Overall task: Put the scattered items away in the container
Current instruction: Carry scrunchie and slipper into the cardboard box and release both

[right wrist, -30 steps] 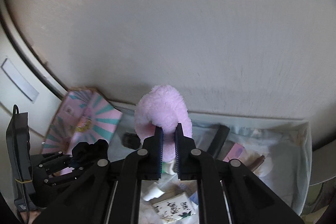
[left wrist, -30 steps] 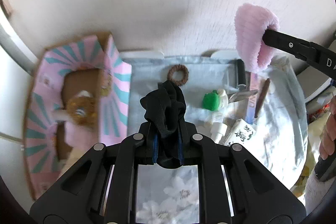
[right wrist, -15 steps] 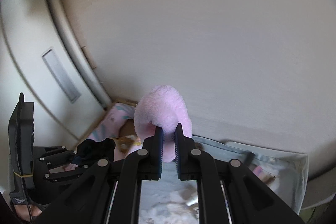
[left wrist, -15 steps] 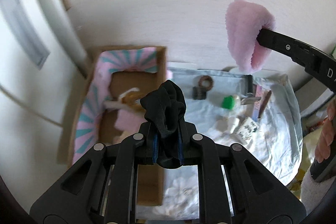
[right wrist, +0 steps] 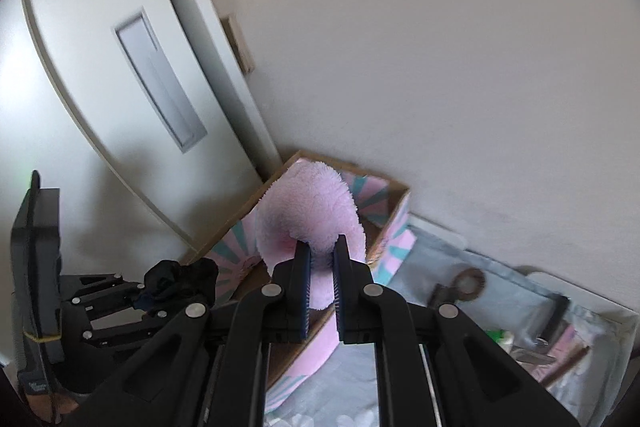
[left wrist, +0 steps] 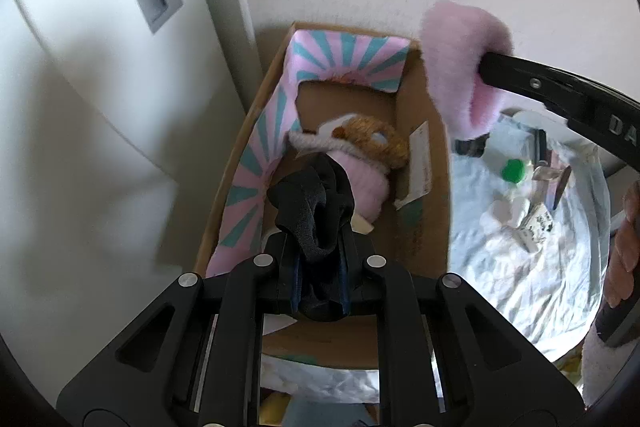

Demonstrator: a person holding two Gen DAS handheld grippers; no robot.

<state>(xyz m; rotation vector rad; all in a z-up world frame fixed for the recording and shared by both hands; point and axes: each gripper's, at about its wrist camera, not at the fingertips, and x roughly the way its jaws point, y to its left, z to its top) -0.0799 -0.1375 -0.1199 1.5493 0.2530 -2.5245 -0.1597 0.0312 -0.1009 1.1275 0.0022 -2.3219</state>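
Black cloth (left wrist: 310,203) pinched between left jaws, above box (left wrist: 424,195).

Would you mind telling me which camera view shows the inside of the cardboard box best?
The left wrist view: it looks down into the cardboard box, showing soft items lying inside. The right wrist view shows only its walls; the fluffy pink item hides the interior.

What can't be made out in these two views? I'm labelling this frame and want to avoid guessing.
- Box floor: left wrist view, partly hidden by the black cloth and left gripper.
- Small items on the sheet: too small and blurred to name.
- Box interior: right wrist view, blocked by the pink fluffy item in the right gripper.
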